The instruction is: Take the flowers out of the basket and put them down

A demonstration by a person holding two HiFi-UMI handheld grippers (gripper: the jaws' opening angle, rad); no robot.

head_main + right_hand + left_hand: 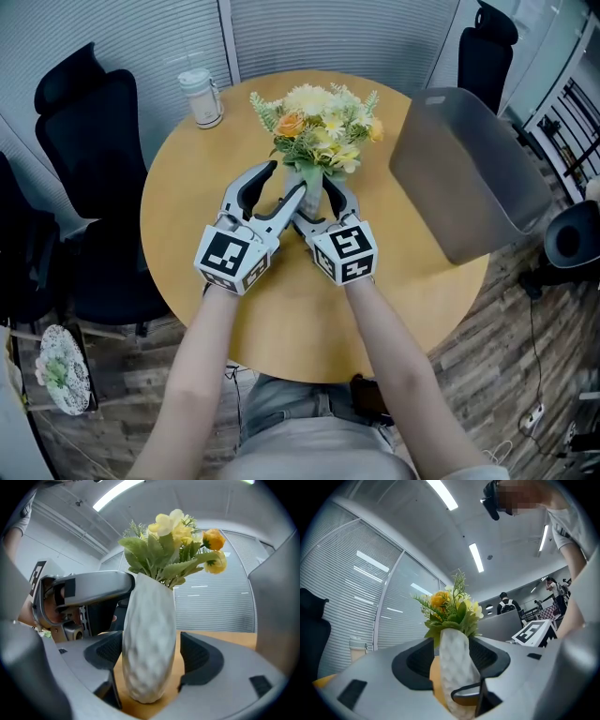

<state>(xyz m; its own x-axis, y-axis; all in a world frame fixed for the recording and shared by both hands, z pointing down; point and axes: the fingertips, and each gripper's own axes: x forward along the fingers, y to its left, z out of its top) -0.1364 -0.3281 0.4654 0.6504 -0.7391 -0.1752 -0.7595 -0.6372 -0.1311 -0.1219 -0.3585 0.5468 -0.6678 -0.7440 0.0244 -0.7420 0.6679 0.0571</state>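
A: Two grippers in frame. Where's the left gripper (286, 178)?
B: It comes in from 7 o'clock to the white vase (312, 190), which sits a bit toward 12 o'clock from desk centre. In the left gripper view the fingers (412, 663) are spread and released. The vase stands between them, nearer the 3 o'clock one, with bare desk (281, 314) showing on the 9 o'clock side.
A: Right gripper (319, 202)?
B: It comes in from 6 o'clock to the same vase. In the head view the two grippers' inner fingers overlap just below it. In the right gripper view the fingers (202, 657) are apart too, not clenched. The vase is between them, and a strip of desk shows between it and the 3 o'clock pad. At the 9 o'clock pad I can't tell whether it touches.
A: Flowers (323, 122)?
B: Yellow and cream with one orange bloom and green leaves. They're in the vase, which is upright with its base on the desk.
A: Basket (469, 178)?
B: Grey, tilted, at the desk's 3 o'clock edge and well apart from the vase. The flowers are outside it.
A: Rest?
B: A lidded jar (202, 97) at 11 o'clock on the desk, well apart from the vase. Black chairs (89, 131) off the desk at 9 and 1 o'clock.
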